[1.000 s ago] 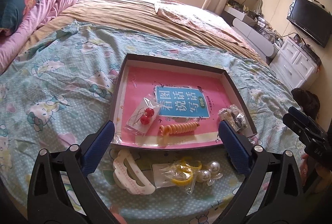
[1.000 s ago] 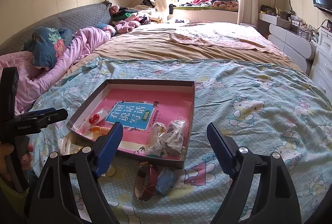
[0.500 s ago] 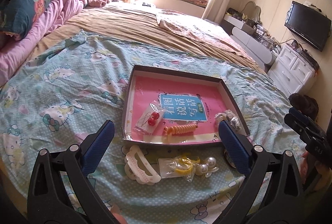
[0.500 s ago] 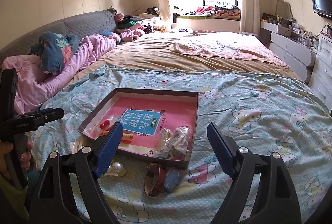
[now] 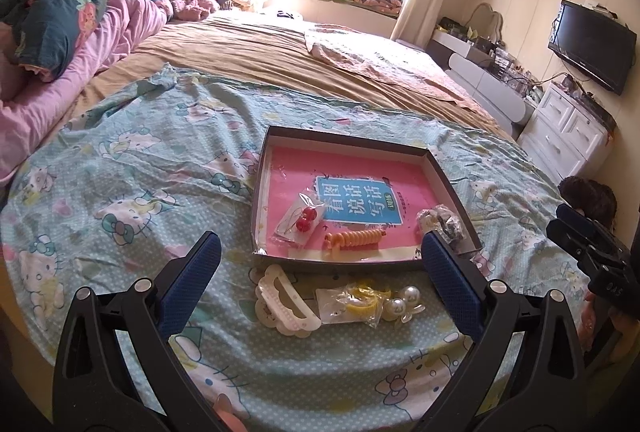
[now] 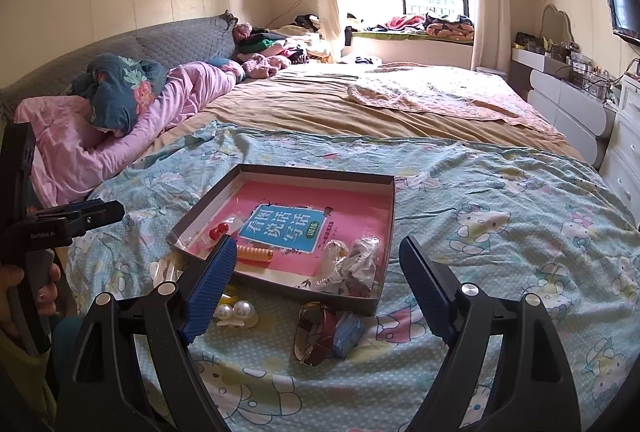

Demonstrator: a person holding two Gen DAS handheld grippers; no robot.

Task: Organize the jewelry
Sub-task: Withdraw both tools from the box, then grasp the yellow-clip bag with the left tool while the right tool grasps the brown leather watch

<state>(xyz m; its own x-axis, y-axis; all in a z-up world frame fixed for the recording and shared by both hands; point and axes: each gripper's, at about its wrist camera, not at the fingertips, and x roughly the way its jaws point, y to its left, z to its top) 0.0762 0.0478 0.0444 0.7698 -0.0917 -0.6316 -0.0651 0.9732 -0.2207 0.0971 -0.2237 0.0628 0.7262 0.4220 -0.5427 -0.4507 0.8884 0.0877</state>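
A shallow dark box (image 5: 454, 188) (image 6: 384, 204) with a pink book inside lies on the blue cartoon bedspread. It holds bagged red earrings (image 5: 303, 222) (image 6: 219, 230), an orange spiral hair tie (image 5: 354, 238) (image 6: 255, 254) and a crinkled bag of jewelry (image 5: 442, 220) (image 6: 356, 264). On the bedspread in front of the box lie a white hair clip (image 5: 285, 300), a bagged yellow piece (image 5: 358, 302), a pearl clip (image 5: 402, 306) (image 6: 236, 312) and a brown watch with a blue item (image 6: 326, 330). My left gripper (image 5: 320, 274) and right gripper (image 6: 316, 272) both hover open and empty above these.
Pink and dark bedding (image 6: 120, 112) is piled at the left by the headboard. A tan blanket (image 5: 280, 60) covers the far bed. A white dresser (image 5: 568, 128) and wall TV (image 5: 592, 44) stand at the right. The other hand-held gripper shows at each view's edge (image 5: 592, 252) (image 6: 60, 222).
Both grippers have drawn back and up from the box, so the loose pieces in front of it show more fully. Jaws stay open; nothing was picked up.
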